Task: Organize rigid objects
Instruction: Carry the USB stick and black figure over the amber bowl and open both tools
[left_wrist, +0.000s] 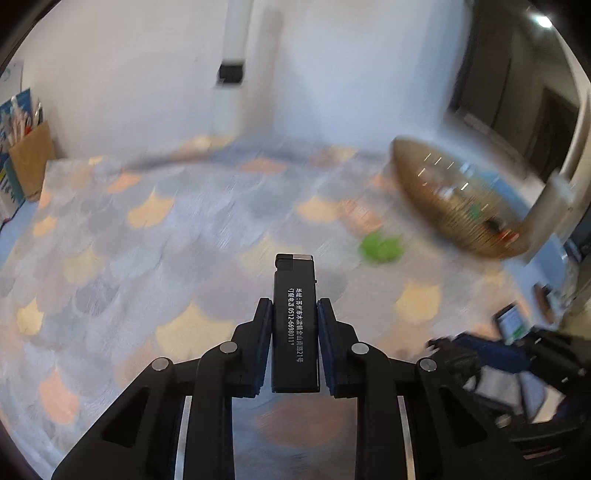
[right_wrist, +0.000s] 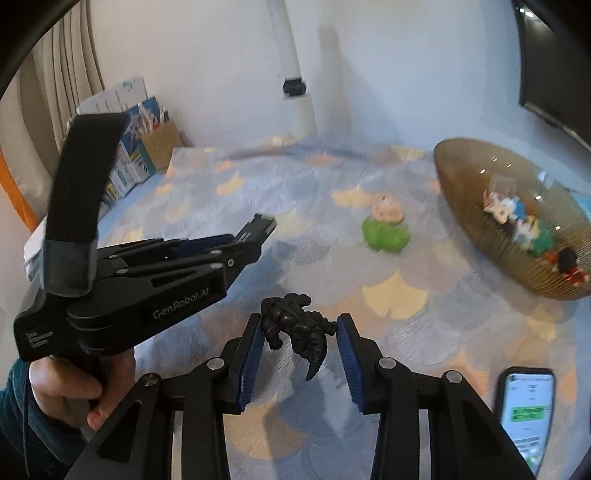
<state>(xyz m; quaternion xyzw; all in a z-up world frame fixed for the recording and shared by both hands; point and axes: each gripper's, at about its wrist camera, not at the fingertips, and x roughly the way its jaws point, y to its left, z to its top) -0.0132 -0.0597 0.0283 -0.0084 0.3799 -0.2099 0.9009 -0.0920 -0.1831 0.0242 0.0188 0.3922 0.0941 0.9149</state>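
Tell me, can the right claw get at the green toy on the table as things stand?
Probably not yet: the right claw already holds a black figurine between its pads. The way across the tablecloth to the green toy looks clear.

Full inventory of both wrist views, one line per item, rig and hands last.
lighter: 1, black with white print, upright between the left gripper's pads.
creature figurine: 1, black, between the right gripper's pads, touching both.
green figure: 1, green with a pale top, lying on the cloth mid-table.
bowl: 1, brown ribbed, translucent, right side of the table; holds several small toys, count unclear.
phone: 1, black, screen lit, lower right on the cloth.
cardboard holder: 1, brown, back left by the wall, with pens.
tablecloth: 1, blue-grey with peach scales.
left gripper: 1, black, shut on the lighter.
right gripper: 1, black, blue pads, shut on the figurine.
hand: 1, holding the left gripper's handle.
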